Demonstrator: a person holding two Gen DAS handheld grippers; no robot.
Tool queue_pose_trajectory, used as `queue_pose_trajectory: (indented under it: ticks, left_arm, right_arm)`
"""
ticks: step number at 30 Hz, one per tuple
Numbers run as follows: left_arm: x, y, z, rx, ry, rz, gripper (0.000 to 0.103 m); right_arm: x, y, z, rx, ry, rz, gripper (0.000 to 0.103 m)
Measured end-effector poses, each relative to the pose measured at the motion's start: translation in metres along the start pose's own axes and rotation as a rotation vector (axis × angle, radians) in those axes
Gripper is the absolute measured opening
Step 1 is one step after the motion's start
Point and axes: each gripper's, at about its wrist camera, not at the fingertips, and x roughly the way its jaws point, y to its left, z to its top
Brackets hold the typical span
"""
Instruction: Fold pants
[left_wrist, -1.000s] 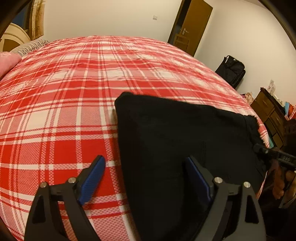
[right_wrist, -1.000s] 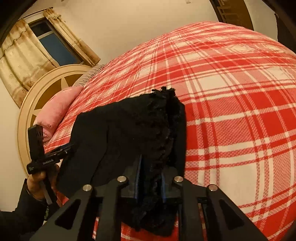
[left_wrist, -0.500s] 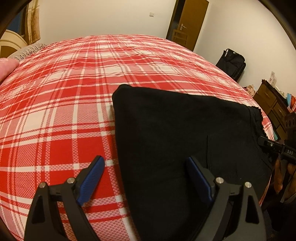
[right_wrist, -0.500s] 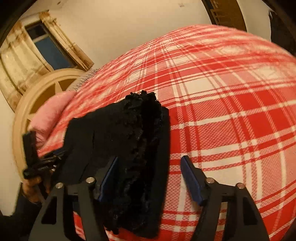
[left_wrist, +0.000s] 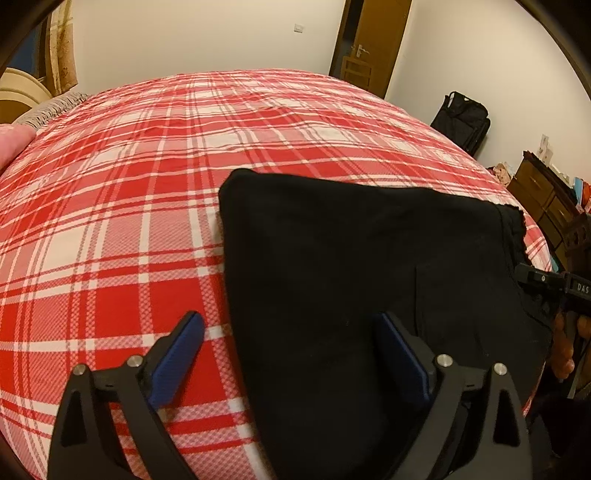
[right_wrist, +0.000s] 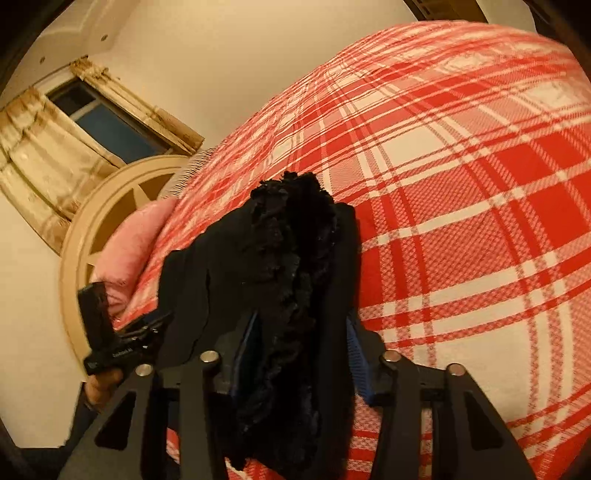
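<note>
**One pair of black pants on a plaid bed**

One folded pair of pants (left_wrist: 351, 280) lies flat near the bed's (left_wrist: 122, 206) close edge, a dark slab on a red-and-white plaid cover. Frilly hem end faces the right gripper (right_wrist: 301, 343).

Left gripper (left_wrist: 291, 354): fingers spread wide, released. One blue pad over bare plaid, the other over the cloth; the pants' left edge runs between them, nothing pinched.

Right gripper: fingers have just been closing, with the ruffled edge of the pants between them. Cloth fills the gap; whether the pads press on it I cannot tell. A hand (left_wrist: 565, 350) shows under this gripper at the left view's right edge.

Room: cream walls, warm light. Brown door (left_wrist: 373, 40) beyond the bed's far side. Black bag (left_wrist: 461, 122) against the wall, wooden dresser (left_wrist: 543, 199) at right. Round cream headboard (right_wrist: 96, 229), pink pillow (right_wrist: 136, 236), window (right_wrist: 107, 122) with pale gold curtains (right_wrist: 44, 166).
</note>
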Motion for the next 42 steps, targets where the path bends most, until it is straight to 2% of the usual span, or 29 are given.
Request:
queue_pose_trajectory:
  ticks: [1,6,8,10,11,14,19,22,25,32,38,42]
  left_arm:
    - [0.001,0.000,0.001,0.000,0.004,0.000,0.098]
    - [0.001,0.000,0.002,0.005,0.016,-0.006,0.096]
    - [-0.001,-0.001,0.002,0.011,0.012,-0.030,0.088]
    - [-0.003,-0.005,0.001,0.022,0.008,-0.051,0.073]
    - [-0.003,-0.007,0.001,0.032,0.007,-0.061,0.070]
    - [-0.004,-0.009,0.001,0.037,0.004,-0.064,0.064]
    - [-0.012,-0.011,0.003,0.047,-0.013,-0.046,0.034]
    - [-0.018,-0.010,0.004,0.036,-0.023,-0.049,0.025]
    - [-0.023,-0.009,0.005,0.025,-0.036,-0.058,0.020]
    - [-0.041,-0.006,0.010,0.007,-0.080,-0.082,0.017]
    - [-0.062,0.005,0.011,-0.003,-0.112,-0.091,0.016]
    - [-0.078,0.023,0.012,-0.036,-0.145,-0.070,0.015]
  right_arm:
    - [0.001,-0.001,0.000,0.008,0.004,0.018,0.036]
    - [0.002,0.002,-0.001,0.022,0.006,0.025,0.034]
    - [0.003,0.000,-0.002,0.032,0.004,0.029,0.034]
    - [0.002,0.005,-0.002,0.011,-0.007,0.005,0.032]
    - [0.001,0.010,-0.003,-0.010,-0.014,-0.013,0.029]
    - [-0.003,0.025,-0.004,-0.073,-0.029,-0.063,0.026]
    - [-0.012,0.040,0.000,-0.117,-0.049,-0.088,0.024]
    - [-0.015,0.047,0.002,-0.142,-0.049,-0.104,0.023]
    - [-0.017,0.056,0.007,-0.167,-0.051,-0.109,0.021]
    - [-0.010,0.085,0.026,-0.237,-0.039,-0.110,0.019]
    - [0.017,0.113,0.043,-0.285,-0.003,-0.082,0.018]
    - [0.048,0.140,0.054,-0.332,0.038,-0.048,0.017]
